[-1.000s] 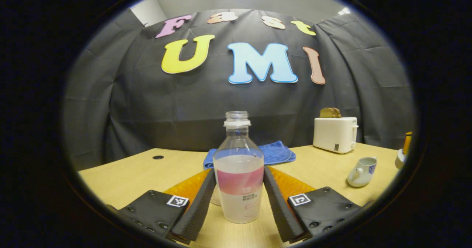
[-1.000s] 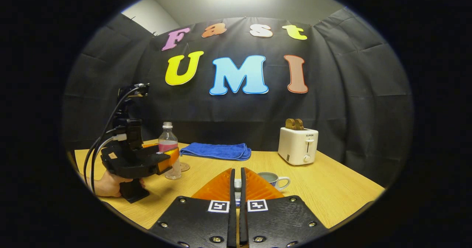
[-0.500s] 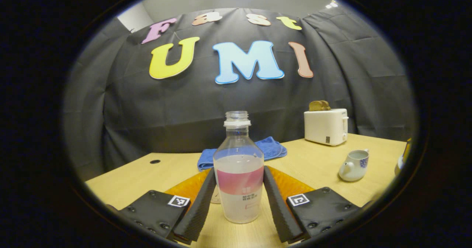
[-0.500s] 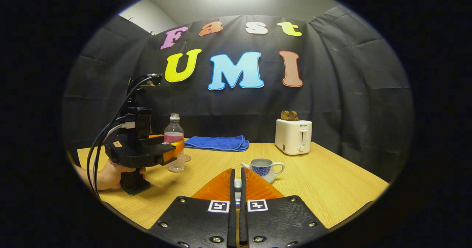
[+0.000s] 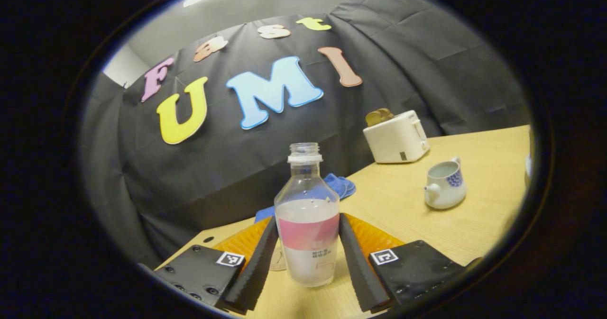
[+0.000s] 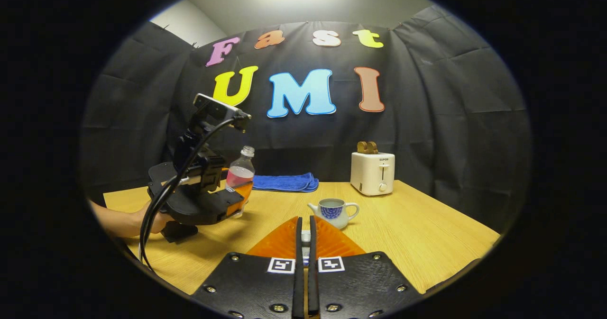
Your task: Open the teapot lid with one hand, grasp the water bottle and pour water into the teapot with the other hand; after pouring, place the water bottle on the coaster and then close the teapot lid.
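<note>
Right gripper view: wooden table (image 6: pixel 417 233), left gripper (image 5: pixel 307 243) clamping tilted water bottle (image 5: pixel 307 224), right gripper (image 6: pixel 304 236) apparently pinching the lid

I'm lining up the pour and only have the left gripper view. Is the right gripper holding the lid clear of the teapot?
Observer: In the right gripper view, the right gripper is shut on a small pale piece, apparently the teapot lid, held nearer the camera than the open teapot.
Operator: Is my bottle tipped the right way?
Observer: Yes. The water bottle leans neck-first toward the teapot. The left gripper clamps it around the middle, and it is well off to the teapot's spout side, not over it.
</note>
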`<state>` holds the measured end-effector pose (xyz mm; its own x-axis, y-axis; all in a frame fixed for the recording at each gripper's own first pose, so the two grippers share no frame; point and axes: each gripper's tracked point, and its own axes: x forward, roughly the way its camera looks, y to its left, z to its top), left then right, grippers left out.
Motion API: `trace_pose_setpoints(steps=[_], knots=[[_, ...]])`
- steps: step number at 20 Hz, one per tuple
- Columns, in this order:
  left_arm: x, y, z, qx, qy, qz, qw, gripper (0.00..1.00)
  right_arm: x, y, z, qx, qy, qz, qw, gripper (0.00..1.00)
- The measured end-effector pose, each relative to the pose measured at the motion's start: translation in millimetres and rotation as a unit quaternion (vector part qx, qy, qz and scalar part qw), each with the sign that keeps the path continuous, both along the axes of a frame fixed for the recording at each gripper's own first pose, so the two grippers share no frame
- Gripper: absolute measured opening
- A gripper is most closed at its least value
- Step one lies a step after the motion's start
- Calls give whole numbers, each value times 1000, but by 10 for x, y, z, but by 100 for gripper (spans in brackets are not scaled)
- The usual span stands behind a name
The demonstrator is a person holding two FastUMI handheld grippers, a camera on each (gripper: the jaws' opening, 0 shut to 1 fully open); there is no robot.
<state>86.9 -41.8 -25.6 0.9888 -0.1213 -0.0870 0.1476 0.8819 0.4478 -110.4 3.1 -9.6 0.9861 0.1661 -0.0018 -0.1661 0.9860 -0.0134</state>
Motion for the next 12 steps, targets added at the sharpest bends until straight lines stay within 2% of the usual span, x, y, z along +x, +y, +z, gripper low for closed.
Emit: trace_pose_setpoints(steps=[4,7,10,12], knots=[[19,-90,-18,73,-3,4,997,87,-86,-37,-54,0,5,-1,1000,4],[28,-177,-26,139,-5,0,990,86,-152,-19,-88,5,9,6,1000,4],[44,-296,-134,160,12,-20,987,87,-210,-35,-138,5,10,6,1000,4],[58,-299,-159,183,14,-19,983,86,-237,-75,-145,5,9,2,1000,4]])
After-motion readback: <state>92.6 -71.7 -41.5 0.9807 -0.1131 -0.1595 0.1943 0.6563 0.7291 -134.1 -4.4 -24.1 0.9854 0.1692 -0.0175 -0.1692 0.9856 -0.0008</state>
